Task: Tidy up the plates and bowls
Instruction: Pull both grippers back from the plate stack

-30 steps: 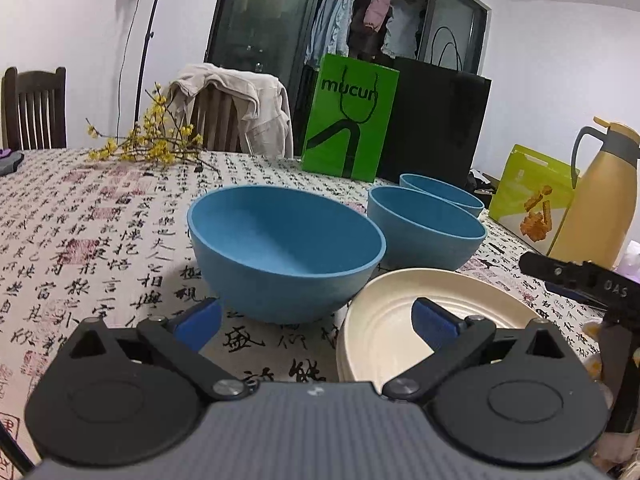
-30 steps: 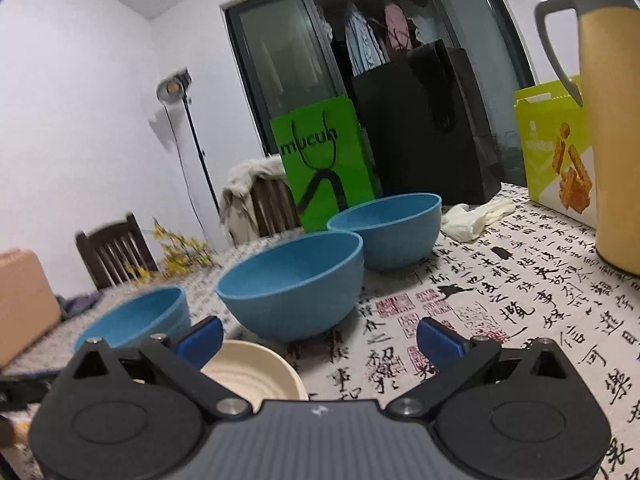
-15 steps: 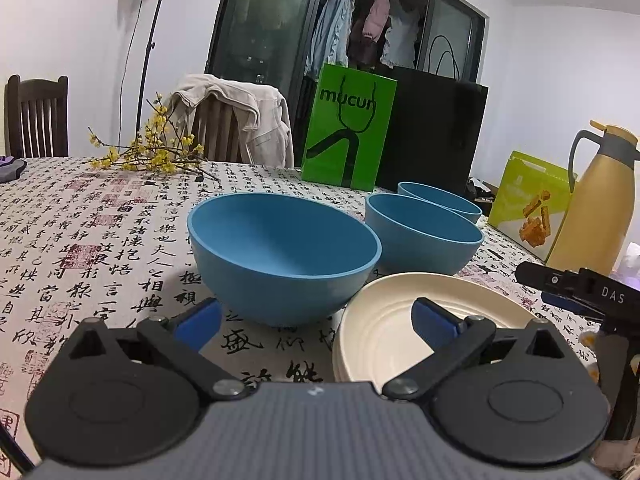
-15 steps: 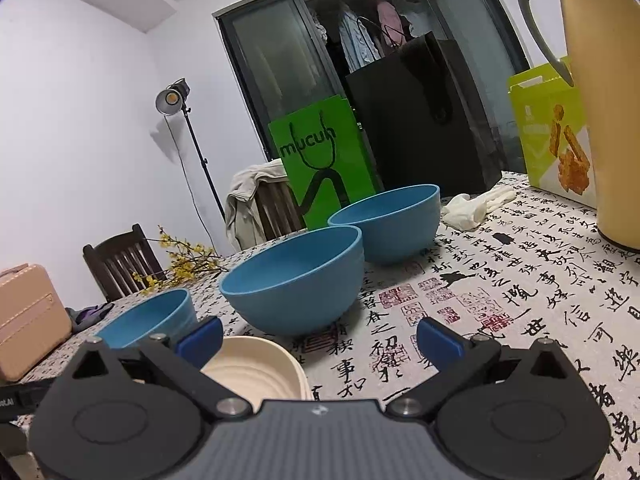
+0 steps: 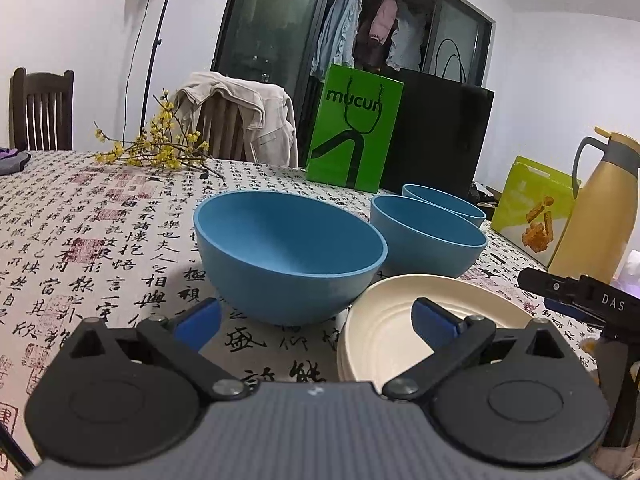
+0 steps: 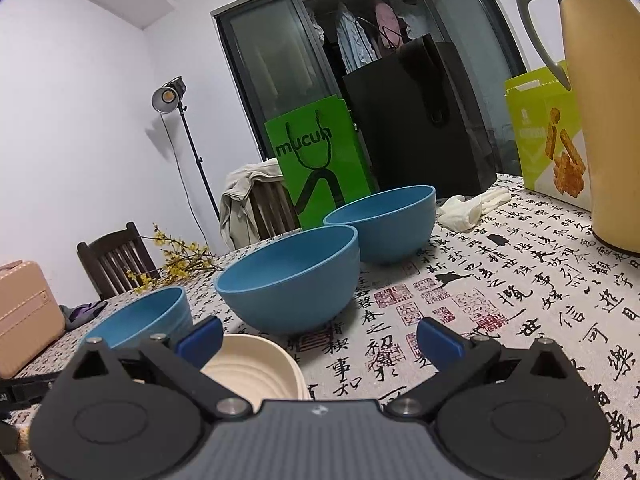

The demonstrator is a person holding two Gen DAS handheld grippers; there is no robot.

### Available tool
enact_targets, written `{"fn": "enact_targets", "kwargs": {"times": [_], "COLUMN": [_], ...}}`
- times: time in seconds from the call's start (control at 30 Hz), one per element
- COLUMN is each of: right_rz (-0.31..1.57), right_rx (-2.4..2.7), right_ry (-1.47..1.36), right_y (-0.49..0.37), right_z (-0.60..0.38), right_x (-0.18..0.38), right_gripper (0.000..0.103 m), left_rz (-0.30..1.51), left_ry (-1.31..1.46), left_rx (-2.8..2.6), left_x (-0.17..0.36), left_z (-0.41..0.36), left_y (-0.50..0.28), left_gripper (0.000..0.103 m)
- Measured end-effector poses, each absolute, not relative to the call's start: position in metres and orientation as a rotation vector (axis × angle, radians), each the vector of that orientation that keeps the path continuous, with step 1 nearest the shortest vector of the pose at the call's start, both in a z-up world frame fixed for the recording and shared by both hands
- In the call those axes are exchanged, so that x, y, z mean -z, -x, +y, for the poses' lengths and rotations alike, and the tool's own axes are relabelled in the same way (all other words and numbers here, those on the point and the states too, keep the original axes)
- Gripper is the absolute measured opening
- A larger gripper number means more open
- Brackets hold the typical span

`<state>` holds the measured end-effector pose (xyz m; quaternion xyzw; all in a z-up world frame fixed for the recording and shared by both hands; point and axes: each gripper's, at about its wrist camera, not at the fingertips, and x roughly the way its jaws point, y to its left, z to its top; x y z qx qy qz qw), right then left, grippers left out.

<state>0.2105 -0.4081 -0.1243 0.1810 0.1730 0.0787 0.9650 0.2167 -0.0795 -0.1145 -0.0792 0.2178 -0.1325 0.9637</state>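
Observation:
Three blue bowls stand in a row on the calligraphy-print tablecloth (image 5: 100, 240). In the left wrist view the nearest bowl (image 5: 288, 256) sits just ahead of my open left gripper (image 5: 316, 322), with the middle bowl (image 5: 430, 240) and far bowl (image 5: 444, 204) behind it. A cream plate stack (image 5: 404, 344) lies under the left gripper's right finger. In the right wrist view my right gripper (image 6: 318, 340) is open and empty above the cloth, the cream plates (image 6: 256, 372) by its left finger, the middle bowl (image 6: 292, 276) ahead, the nearest bowl (image 6: 144, 316) at left and the far bowl (image 6: 384, 224) behind.
A green paper bag (image 5: 354, 128) and a black bag (image 5: 436, 136) stand at the table's far edge. A gold thermos (image 6: 600, 100) and a lime snack box (image 6: 548, 128) stand at right. White gloves (image 6: 472, 206) lie by them. Yellow flower twigs (image 5: 156, 152) lie far left; chairs stand behind.
Both grippers have tilted or lifted slightly, so the bowls and plates sit a little lower in each view. Both remain open; no object has moved.

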Motion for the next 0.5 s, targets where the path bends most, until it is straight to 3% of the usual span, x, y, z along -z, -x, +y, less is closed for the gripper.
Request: {"fn": "enact_targets", "kwargs": {"times": [0.5], "right_rz": [0.289], "right_rx": [-0.205], "right_ry": [-0.311], "right_y": [-0.2], "right_z": [-0.403], "right_x": [0.122], "right_gripper": [0.103], "left_rz": [0.461], "left_ry": [0.108], "left_rx": [0.236], "left_x": [0.118], "left_z": [-0.09], "left_y": [-0.222], "left_gripper": [0.103]}}
